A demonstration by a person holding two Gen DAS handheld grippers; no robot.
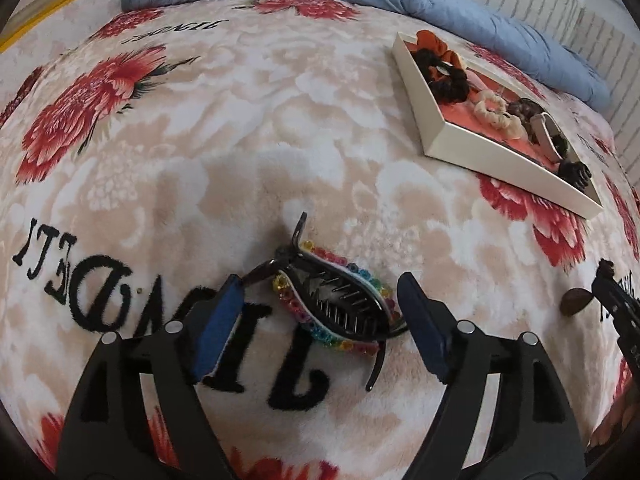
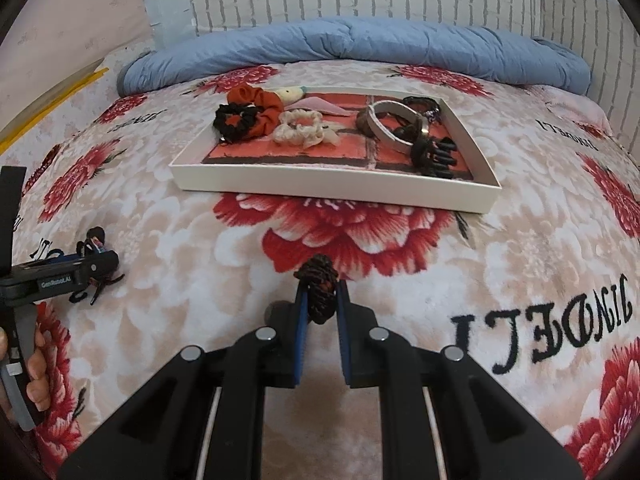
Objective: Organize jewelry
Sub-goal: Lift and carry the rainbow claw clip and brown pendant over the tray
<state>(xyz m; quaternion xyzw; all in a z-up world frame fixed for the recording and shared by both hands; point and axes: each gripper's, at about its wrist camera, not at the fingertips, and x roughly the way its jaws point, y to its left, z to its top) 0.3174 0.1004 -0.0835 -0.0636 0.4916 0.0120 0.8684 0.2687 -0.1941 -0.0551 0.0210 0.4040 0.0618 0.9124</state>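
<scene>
From the left wrist camera, we hold the left gripper (image 1: 320,320) with its tongs spread wide around a black claw clip (image 1: 340,300) trimmed with rainbow beads, which lies on the floral blanket (image 1: 240,120). The pads sit on either side of the clip and we cannot see them touching it. We judge this to be the pickup step: the next move calls for closing on the clip's body, not on its thin lever ends, which could slip. The white tray (image 1: 436,136) lies well apart, to the upper right, already holding scrunchies and clips. The right gripper (image 1: 616,300) shows at the right edge.

From the right wrist camera, our right gripper (image 2: 320,300) has its tongs pressed together on a dark braided hair tie (image 2: 319,292), lifted off the blanket. The tray (image 2: 332,188) lies ahead, with nothing between. Inside, an orange scrunchie (image 2: 260,108), a cream scrunchie (image 2: 300,130), a metal bangle (image 2: 394,124) and a black claw clip (image 2: 434,158) crowd the surface, so the drop needs a bare patch, probably front centre.
</scene>
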